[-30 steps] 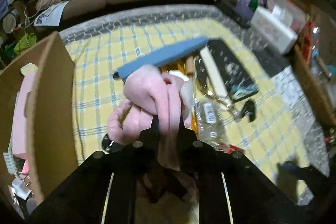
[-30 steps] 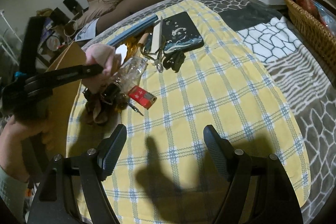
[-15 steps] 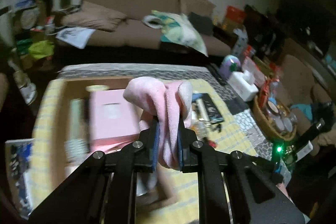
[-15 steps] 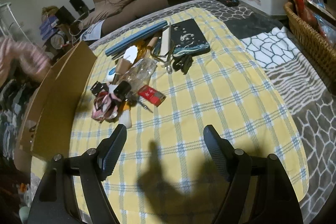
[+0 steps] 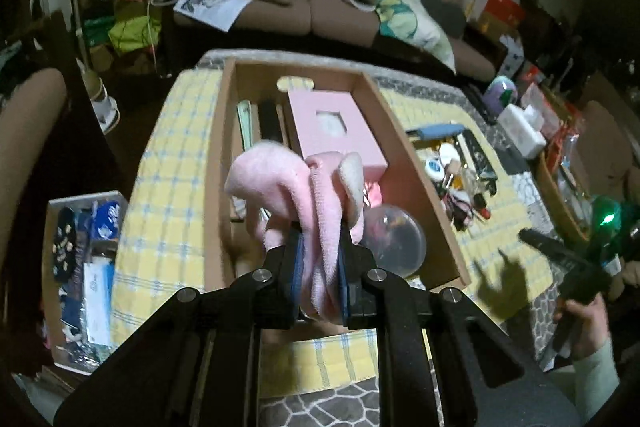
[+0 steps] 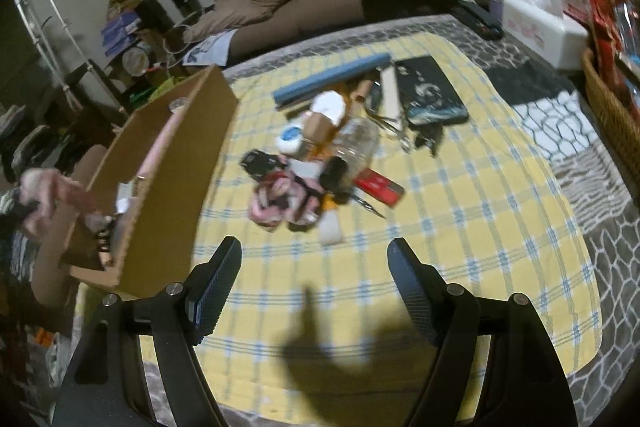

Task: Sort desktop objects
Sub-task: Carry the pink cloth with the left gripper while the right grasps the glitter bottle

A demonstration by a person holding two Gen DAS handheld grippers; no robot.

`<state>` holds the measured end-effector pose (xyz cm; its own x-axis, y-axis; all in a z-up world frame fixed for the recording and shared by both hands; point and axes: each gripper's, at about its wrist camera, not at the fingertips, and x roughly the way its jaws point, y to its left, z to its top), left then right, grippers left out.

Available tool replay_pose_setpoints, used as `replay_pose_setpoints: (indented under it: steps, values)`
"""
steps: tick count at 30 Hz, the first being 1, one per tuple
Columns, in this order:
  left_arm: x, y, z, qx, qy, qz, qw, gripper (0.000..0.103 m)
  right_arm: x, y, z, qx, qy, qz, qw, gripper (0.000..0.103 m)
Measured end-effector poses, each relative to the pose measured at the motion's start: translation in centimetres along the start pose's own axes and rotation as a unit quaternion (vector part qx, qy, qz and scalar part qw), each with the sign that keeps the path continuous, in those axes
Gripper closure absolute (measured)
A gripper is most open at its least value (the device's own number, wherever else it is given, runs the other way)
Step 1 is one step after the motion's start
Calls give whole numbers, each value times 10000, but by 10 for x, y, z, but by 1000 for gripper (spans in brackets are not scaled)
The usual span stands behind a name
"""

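My left gripper (image 5: pixel 319 259) is shut on a pink cloth (image 5: pixel 296 183) and holds it above the near end of an open cardboard box (image 5: pixel 416 163). The box holds a pink box (image 5: pixel 332 125), a clear round lid (image 5: pixel 396 243) and flat items. In the right wrist view the cloth (image 6: pixel 44 197) hangs at the far left over the box (image 6: pixel 168 195). My right gripper (image 6: pixel 314 281) is open and empty above the yellow checked cloth (image 6: pixel 460 227), short of a pile of small objects (image 6: pixel 320 163).
The pile includes a blue bar (image 6: pixel 332 77), a black tablet case (image 6: pixel 430 91), a clear bottle (image 6: pixel 356 143) and a red packet (image 6: pixel 378 185). A white tissue box (image 6: pixel 544 27) and a wicker basket (image 6: pixel 612 107) stand at right. A bin of clutter (image 5: pixel 80 259) sits left of the table.
My left gripper lifted the pink cloth off the pile and carried it left over the cardboard box. My right gripper stayed open and shifted slightly.
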<state>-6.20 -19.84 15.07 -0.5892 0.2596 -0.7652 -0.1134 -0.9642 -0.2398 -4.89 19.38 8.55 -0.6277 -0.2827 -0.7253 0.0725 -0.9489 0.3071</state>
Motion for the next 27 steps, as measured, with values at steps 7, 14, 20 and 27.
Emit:
replay_pose_setpoints:
  steps: [7,14,20,27]
  values:
    - [4,-3,-7,-77,-85,-149,9998,89,-5,12,24,-23,-56,-142,9999,25]
    - [6,1,-8,-167,-75,-219,9996,89,74,5,60,178,347,-537,9978,30]
    - [11,9,-8,-157,-17,-181,9997,89,129,-18,76,358,687,-1055,9914,44]
    - [18,22,-12,-286,26,-214,9994,89,140,-43,78,756,883,-788,9901,66]
